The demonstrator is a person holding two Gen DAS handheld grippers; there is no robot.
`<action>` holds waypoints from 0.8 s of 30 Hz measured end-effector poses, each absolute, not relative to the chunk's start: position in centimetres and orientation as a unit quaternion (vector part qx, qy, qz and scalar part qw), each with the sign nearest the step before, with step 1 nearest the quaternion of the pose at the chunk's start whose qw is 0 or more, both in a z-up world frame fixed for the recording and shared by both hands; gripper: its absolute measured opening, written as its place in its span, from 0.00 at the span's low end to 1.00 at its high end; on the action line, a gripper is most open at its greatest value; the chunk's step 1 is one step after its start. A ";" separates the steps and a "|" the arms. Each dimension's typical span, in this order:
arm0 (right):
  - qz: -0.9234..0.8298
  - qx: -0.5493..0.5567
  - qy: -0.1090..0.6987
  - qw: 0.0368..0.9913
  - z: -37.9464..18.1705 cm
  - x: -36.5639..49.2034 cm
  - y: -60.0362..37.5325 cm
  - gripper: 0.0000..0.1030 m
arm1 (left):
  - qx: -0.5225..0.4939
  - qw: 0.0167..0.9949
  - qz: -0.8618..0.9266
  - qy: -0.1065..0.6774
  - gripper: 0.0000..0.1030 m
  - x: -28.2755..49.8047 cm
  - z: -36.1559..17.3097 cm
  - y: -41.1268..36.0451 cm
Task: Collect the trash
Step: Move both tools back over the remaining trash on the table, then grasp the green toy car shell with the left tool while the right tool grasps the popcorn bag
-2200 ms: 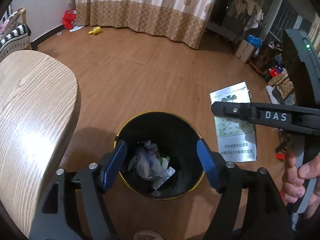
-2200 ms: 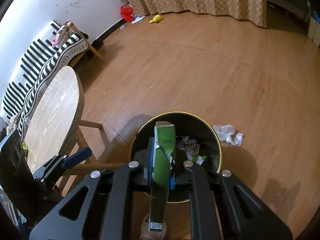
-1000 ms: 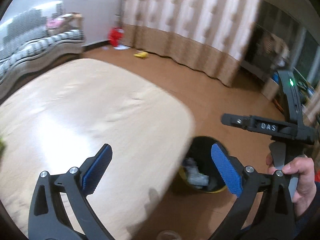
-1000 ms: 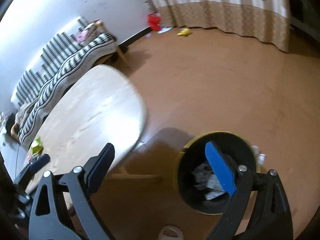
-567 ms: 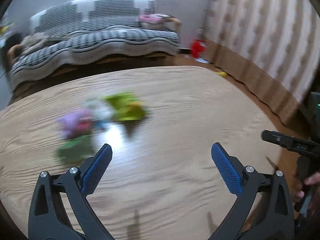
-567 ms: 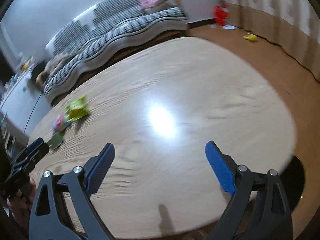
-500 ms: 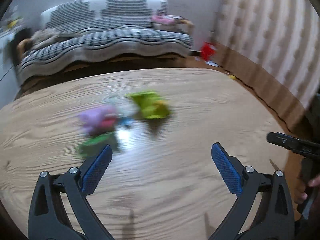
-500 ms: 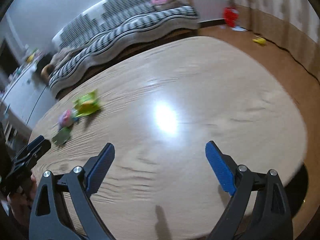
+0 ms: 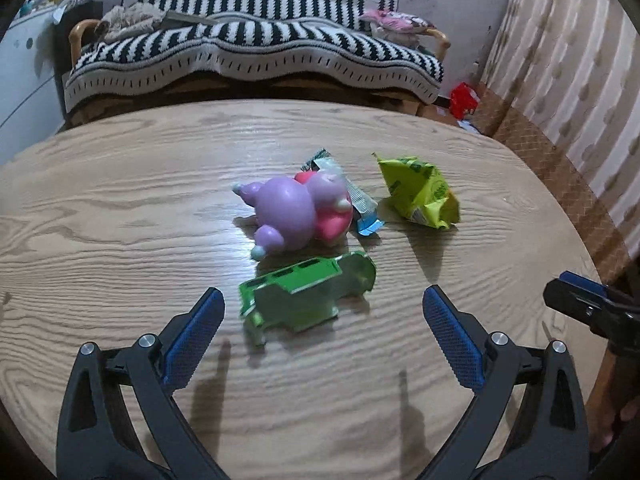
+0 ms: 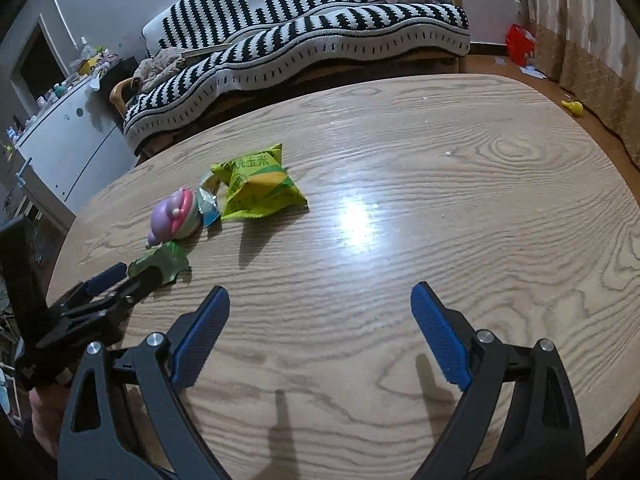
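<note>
On the wooden table (image 9: 120, 216) lie a flattened green carton (image 9: 308, 296), a purple and pink toy (image 9: 298, 210), a small silver-blue wrapper (image 9: 360, 200) and a yellow-green snack bag (image 9: 418, 192). My left gripper (image 9: 320, 336) hangs open just in front of the green carton, nothing between its fingers. In the right wrist view the same pile sits at the left: snack bag (image 10: 258, 184), toy (image 10: 174, 216), carton (image 10: 160, 264). My right gripper (image 10: 320, 332) is open over bare table (image 10: 440, 200), well right of the pile.
A striped sofa (image 9: 256, 48) stands behind the table. Curtains (image 9: 572, 60) hang at the right, with a red bag (image 9: 464, 98) on the floor below. A white cabinet (image 10: 68, 148) stands at the left. The left tool (image 10: 80, 304) reaches in beside the carton.
The right gripper let the green box go over the bin and opened. Both grippers swung from the bin up to the table; the left has neared the trash pile.
</note>
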State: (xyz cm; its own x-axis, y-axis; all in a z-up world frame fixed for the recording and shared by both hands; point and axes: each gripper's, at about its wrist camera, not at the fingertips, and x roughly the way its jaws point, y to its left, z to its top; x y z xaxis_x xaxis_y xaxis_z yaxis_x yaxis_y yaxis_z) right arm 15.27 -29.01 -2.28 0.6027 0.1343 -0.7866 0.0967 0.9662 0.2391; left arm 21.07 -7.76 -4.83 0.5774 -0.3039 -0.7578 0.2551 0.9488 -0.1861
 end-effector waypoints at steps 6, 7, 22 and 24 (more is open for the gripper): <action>0.011 0.127 0.453 0.882 -2.9 17.4 -29.1 0.86 | -0.022 0.882 -0.122 0.455 0.94 23.0 -6.2 -8.7; 0.013 0.127 0.455 0.881 -3.2 18.1 -28.9 0.86 | -0.021 0.884 -0.118 0.453 0.94 23.1 -6.2 -8.6; 0.047 0.137 0.464 0.874 -5.2 25.5 -25.3 0.86 | -0.013 0.878 -0.119 0.463 0.72 22.4 -5.5 -5.9; 0.046 0.140 0.467 0.872 -5.5 26.5 -25.2 0.87 | -0.013 0.877 -0.116 0.466 0.72 22.2 -5.5 -5.3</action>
State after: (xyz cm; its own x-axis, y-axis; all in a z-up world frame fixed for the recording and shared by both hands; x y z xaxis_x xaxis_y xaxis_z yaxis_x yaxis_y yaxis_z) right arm 26.52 -25.21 -5.51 0.5602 0.2115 -0.8009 0.0497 0.9565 0.2874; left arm 22.16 -5.25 -5.49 0.5392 -0.2154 -0.8142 0.1913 0.9728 -0.1307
